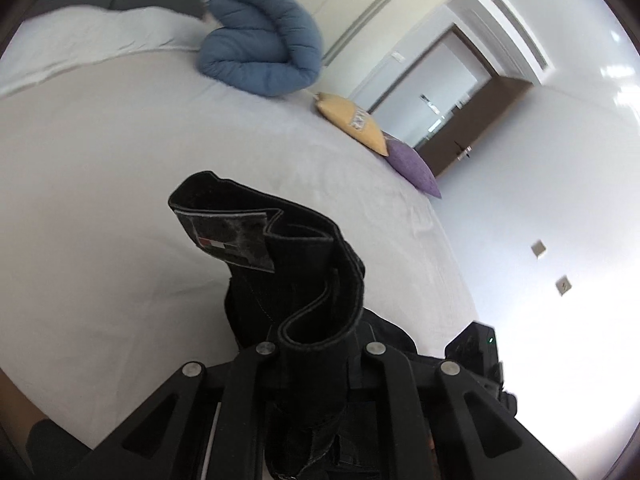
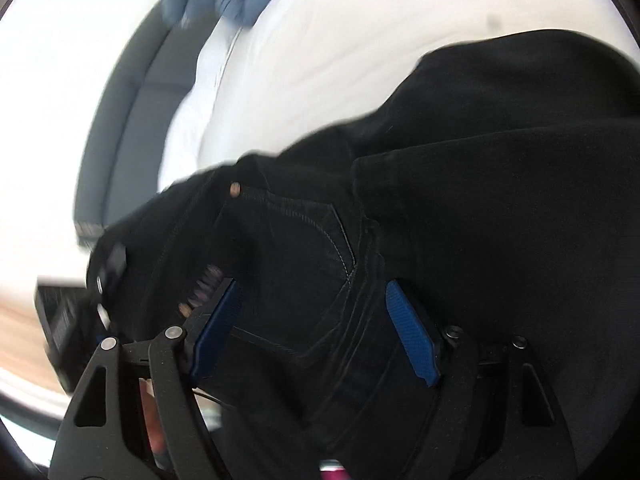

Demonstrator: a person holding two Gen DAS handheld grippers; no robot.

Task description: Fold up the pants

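The black pants (image 1: 288,264) stick up from my left gripper (image 1: 316,344), which is shut on their waistband; a sewn label with a red and white flag shows on the band. In the right wrist view the pants (image 2: 480,184) fill most of the frame, with a pocket seam and a rivet showing. My right gripper (image 2: 316,328) has its blue pads (image 2: 412,336) spread wide, with the fabric bunched between them. The pants hang over the white bed (image 1: 120,200).
A rolled blue quilt (image 1: 260,40) lies at the head of the bed, with a yellow cushion (image 1: 356,124) and a purple cushion (image 1: 412,164) along the right edge. A dark headboard (image 2: 132,120) stands behind the white pillows. A brown door (image 1: 472,120) is at the far right.
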